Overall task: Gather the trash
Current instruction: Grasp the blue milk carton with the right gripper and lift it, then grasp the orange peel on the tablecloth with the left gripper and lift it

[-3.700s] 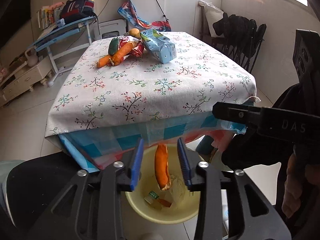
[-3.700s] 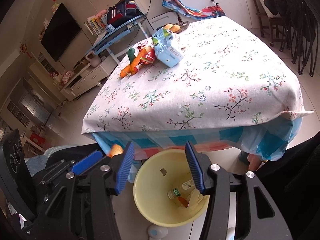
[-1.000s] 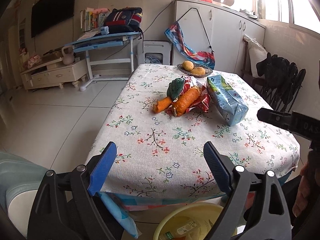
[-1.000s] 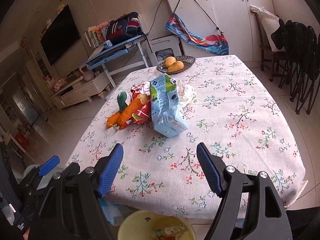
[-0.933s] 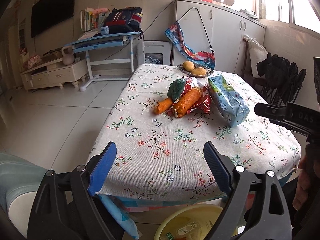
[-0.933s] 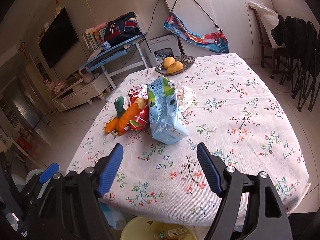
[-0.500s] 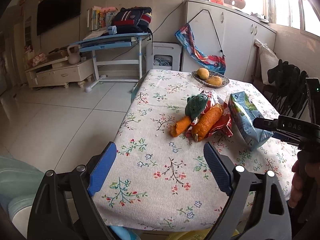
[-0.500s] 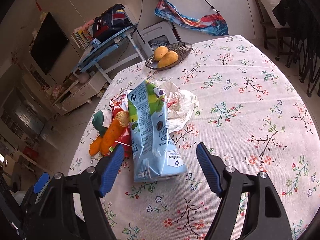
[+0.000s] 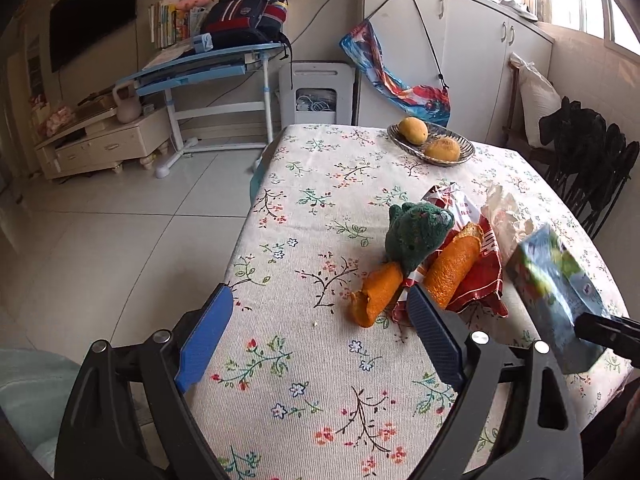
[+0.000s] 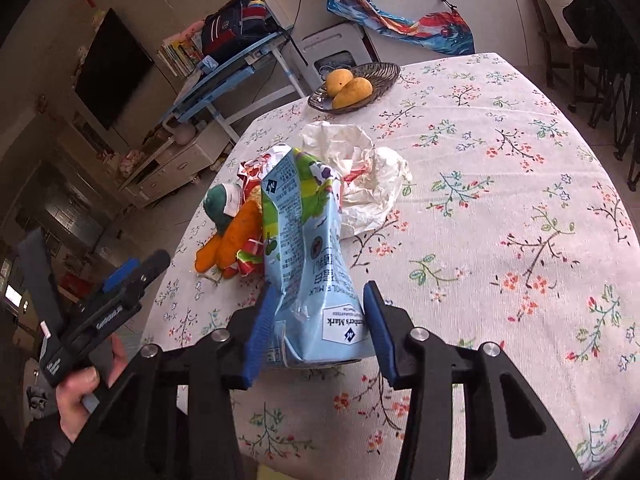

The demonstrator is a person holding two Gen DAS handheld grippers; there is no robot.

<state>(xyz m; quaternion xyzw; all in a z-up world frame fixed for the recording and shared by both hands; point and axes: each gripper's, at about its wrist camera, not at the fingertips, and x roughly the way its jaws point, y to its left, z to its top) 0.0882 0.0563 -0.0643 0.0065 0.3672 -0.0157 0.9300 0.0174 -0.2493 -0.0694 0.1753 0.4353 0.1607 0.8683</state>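
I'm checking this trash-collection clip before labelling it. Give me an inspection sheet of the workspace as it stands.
Surface: floral tablecloth, covering the table.
Job's things: milk carton, orange peels, red wrapper, crumpled white paper.
Clutter: green plush toy; dish with two mangoes.
Grippers: right gripper has just been closing, carton between its fingers; left gripper open, empty.
Cables: cord on the cabinet.
Surroundings: desk, backpack, television, chairs.
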